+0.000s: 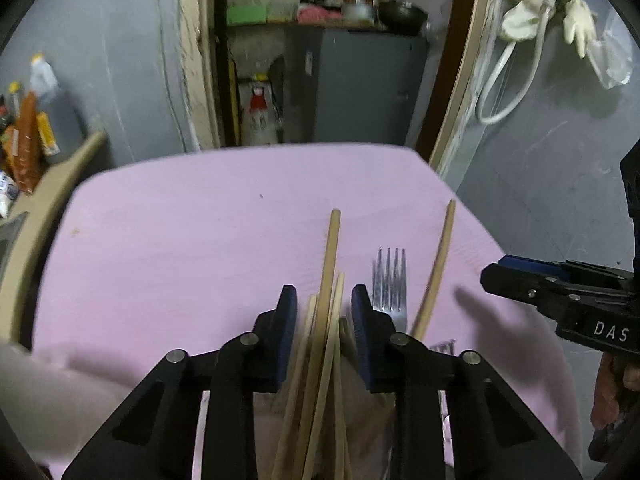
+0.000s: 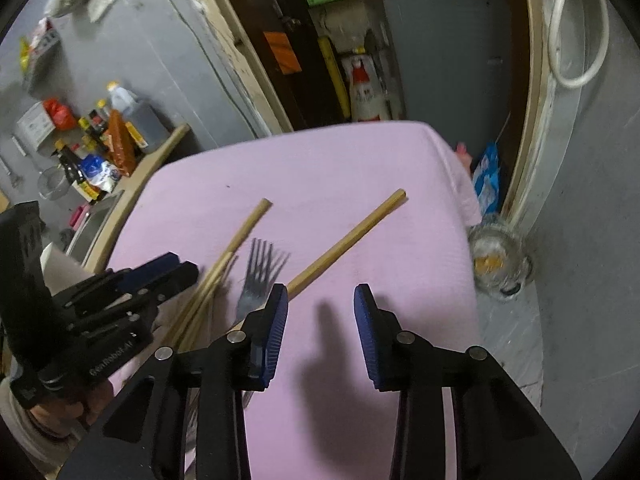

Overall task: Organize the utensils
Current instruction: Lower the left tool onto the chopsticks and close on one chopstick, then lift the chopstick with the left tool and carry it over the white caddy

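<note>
The right gripper (image 2: 320, 312) hovers over the pink counter (image 2: 360, 168), jaws apart with nothing between them. A fork (image 2: 258, 276) lies just left — flanked by a lone chopstick (image 2: 352, 236) and a chopstick bundle (image 2: 224, 264) beside the left gripper (image 2: 160, 276).

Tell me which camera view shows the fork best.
The right wrist view: the fork shows its tines and neck on the pink cloth, only its handle end hidden behind the right hand-held gripper. The left wrist view shows just the tines; the left hand-held gripper covers the rest.
</note>
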Demonstrator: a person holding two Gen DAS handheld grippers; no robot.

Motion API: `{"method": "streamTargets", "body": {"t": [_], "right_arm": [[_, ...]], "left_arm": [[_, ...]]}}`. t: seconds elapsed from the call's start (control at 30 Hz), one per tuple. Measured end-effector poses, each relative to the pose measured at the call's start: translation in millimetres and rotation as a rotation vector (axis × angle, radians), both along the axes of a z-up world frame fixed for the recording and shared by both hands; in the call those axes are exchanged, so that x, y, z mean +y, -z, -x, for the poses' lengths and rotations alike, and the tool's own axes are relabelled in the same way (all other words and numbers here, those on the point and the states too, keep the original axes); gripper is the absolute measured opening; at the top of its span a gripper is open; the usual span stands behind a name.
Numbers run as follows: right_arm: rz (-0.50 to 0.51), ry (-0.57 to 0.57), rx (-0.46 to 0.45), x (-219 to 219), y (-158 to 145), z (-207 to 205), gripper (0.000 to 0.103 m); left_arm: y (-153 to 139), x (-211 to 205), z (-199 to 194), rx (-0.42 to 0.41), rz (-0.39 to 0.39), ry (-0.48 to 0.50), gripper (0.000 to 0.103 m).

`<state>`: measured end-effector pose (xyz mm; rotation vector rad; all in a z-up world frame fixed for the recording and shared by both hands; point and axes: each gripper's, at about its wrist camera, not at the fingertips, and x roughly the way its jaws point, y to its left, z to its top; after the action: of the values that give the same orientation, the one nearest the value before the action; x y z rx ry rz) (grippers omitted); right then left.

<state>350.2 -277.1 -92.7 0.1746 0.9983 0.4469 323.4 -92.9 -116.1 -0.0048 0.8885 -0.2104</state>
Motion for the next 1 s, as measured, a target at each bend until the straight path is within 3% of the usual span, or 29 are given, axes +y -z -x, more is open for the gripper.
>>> {"method": "streamTargets", "body": {"t": [0.27,0.67,0.77,0.87,1.0], "right_arm": [[-0.047,0.021,0.072,3.8,12.3,-35.1,0.028],[-0.146,0.101,0.216,8.0,29.7,-67.3,0.028],[-0.158,0.126,0.246,9.9,31.1,-73.3,0.027],[-0.183,0.136,0.293,10.7,34.1,-82.0,0.027],[-0.229,0.190,0.350,3.4,40.8,-86.9,0.009]], "left_arm": [[15.8,12.3,-39.5,0.124,0.071,-0.037,0.020],[10.1,14.7,-63.3,0.259,0.063,-0.012,0.019],[9.9,11.6,-67.6,0.284,0.042,-0.023,0.008],[8.9,22.4,-74.0,0.330,0.114,-0.065,0.006],[1.1,37.7,-71.9,0.324,0.211,-0.125,0.005]]}}
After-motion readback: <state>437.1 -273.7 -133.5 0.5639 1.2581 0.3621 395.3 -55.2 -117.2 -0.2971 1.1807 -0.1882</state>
